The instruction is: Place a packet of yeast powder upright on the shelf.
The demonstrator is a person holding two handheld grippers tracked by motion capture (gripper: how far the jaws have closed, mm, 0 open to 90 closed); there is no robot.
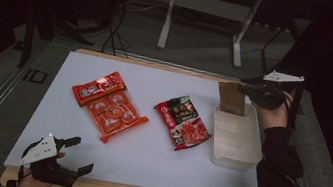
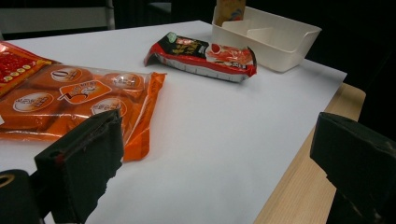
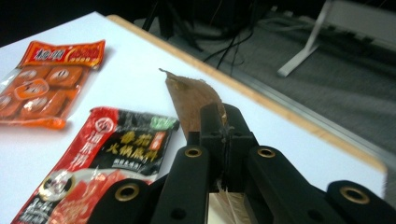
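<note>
Over the tray [image 1: 233,157], right gripper [image 1: 245,89] clamps brown packet [image 1: 231,98]; left gripper [image 1: 74,155] agape.

Brown packet [image 1: 231,98] showing plain tan. Bin [image 1: 236,150] showing cream white. Large snack pack [image 1: 115,115] showing orange with round white labels. Soup-base packet [image 1: 182,122] showing red and black with yellow lettering. Table sheet [image 1: 144,156] showing white over a pale wood edge.
</note>
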